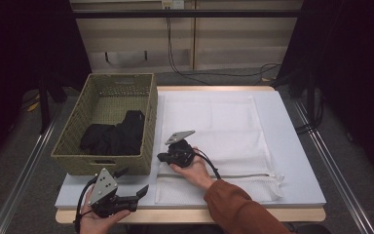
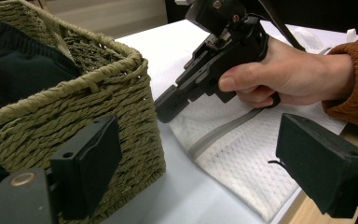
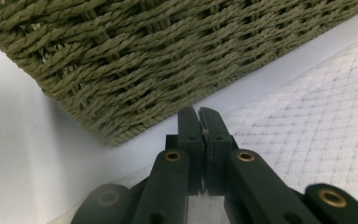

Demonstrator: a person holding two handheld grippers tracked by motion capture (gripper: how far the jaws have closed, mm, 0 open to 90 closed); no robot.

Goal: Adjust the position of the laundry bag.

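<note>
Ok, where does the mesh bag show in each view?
High view: mesh bag lies flat mid-table, right of the basket.
Left gripper view: its corner at centre right, under the right tool.
Right gripper view: at right, beyond the shut jaws.
Shared landmark: the basket.

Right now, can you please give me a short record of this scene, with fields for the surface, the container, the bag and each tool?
surface: pale blue board on a wooden table
container: green woven basket at the board's left, holding dark clothing
bag: white mesh laundry bag lying flat, its zipper near the front edge
right tool: right tool, jaws shut at the bag's left edge near the basket's corner; whether fabric is pinched cannot be told
left tool: left tool, jaws open, holding nothing, at the board's front left
</note>
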